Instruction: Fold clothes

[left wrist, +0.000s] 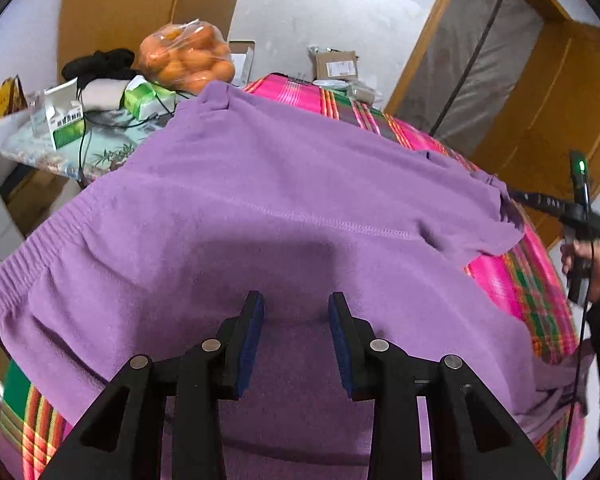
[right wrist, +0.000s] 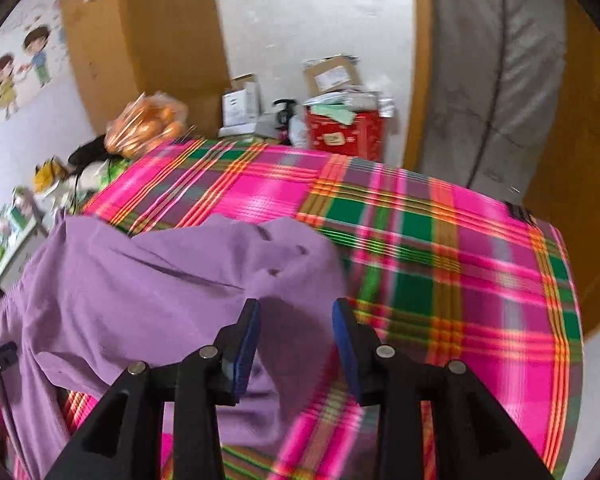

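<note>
Purple garment: we see a soft fleece garment [left wrist: 260, 200] spread over a bed, its ribbed waistband [left wrist: 32, 252] at the left, a stitched seam across the middle, folds bunched at the right.
Bed cover: pink, green and orange plaid blanket [right wrist: 440, 248], bare to the right of the garment.
Left gripper: our left gripper [left wrist: 296, 304] hangs over the fleece, jaws parted, nothing between the blue pads.
Right gripper: our right gripper [right wrist: 296, 312] sits above the garment's edge, jaws apart and empty.
Clutter: a bag of oranges [left wrist: 188, 58], a green-and-white carton [left wrist: 64, 120] and a black cable lie beside the bed; a red box [right wrist: 344, 132] stands beyond it.
Writing: carton print too small to read.
</note>
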`<state>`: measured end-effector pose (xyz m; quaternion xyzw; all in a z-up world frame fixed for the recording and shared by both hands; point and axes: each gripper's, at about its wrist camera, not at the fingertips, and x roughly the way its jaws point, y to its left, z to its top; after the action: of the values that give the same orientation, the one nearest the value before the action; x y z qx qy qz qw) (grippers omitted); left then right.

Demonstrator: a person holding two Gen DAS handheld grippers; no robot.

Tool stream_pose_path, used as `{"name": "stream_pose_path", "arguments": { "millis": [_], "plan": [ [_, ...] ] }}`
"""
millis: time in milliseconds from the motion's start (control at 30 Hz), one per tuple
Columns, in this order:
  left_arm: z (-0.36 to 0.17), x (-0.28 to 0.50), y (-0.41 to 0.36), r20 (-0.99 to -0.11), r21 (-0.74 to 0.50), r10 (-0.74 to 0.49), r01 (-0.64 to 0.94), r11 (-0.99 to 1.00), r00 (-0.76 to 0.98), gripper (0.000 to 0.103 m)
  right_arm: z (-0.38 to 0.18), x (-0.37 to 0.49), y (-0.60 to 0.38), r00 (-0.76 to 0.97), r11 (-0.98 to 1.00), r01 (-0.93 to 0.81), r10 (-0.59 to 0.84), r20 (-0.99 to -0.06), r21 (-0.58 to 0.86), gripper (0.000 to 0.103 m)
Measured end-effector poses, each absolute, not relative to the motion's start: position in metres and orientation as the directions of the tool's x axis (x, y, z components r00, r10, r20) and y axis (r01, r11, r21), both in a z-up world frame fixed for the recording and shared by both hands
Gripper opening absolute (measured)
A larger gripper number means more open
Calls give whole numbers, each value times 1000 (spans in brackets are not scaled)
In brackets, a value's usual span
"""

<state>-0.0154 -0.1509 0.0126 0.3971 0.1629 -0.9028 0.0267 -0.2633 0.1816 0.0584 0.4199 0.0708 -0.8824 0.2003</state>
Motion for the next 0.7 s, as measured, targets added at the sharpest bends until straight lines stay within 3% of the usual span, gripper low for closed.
{"name": "stream_pose_path", "arguments": {
  "millis": [67,100,133,533,667,700],
  "plan": [
    [11,-16,-148,-727,-254,68,175,-951,-684,35,51,-267,171,-557,-905,425,-264,-788,3,36],
    [11,-17,-147,-727,-244,62,173,-954,-684,36,48,-269,169,-552,-905,425,-250,-795,-11,17],
    [10,-17,-146,-727,-234,55,172,-957,-684,37,44,-270,167,-548,-904,426,-236,-803,-25,6],
    [9,-18,-138,-735,-195,31,166,-967,-677,41,60,-243,263,-625,-978,202,-162,-764,43,1],
    [9,-18,-135,-739,-175,17,167,-970,-673,41,62,-237,270,-615,-966,238,-230,-754,101,5],
    [9,-19,-133,-741,-164,9,167,-972,-671,42,65,-237,259,-619,-958,273,-241,-748,83,14]
  ]
}}
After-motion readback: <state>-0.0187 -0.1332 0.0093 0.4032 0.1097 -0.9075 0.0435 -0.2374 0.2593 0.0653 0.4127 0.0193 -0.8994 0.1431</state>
